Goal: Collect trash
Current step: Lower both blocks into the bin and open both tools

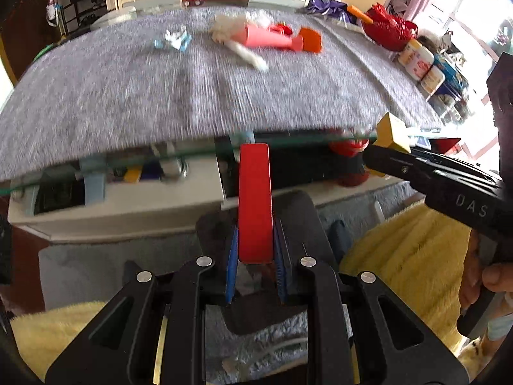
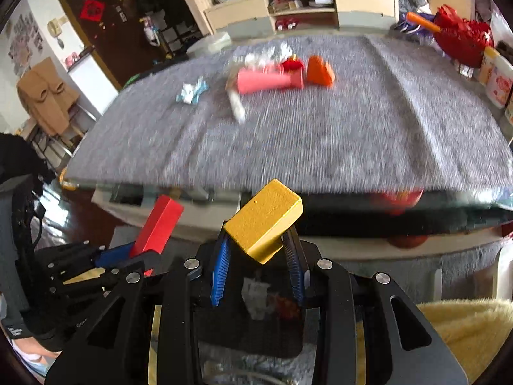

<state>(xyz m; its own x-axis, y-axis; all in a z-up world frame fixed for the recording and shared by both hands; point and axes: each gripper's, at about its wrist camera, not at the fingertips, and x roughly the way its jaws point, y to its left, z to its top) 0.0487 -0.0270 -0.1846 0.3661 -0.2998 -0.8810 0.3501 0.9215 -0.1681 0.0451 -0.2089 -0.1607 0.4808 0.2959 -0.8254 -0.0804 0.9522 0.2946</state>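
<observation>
Trash [image 1: 237,37] sits far across grey mat [image 1: 192,89], untouched. Left wrist: left gripper [image 1: 255,253] clamped on red block [image 1: 255,202]. Right wrist: right gripper [image 2: 259,253] clamped on yellow block [image 2: 263,221]. Approach step; next needs reaching forward, probably freeing a gripper first.

Paper scraps [image 2: 191,92] lie left of the cylinder [image 2: 269,81] on the mat [image 2: 320,141].

Both looking forward from just off the desk [image 1: 192,96] near edge, low and close, sharing its grey top and far edge clutter.
</observation>
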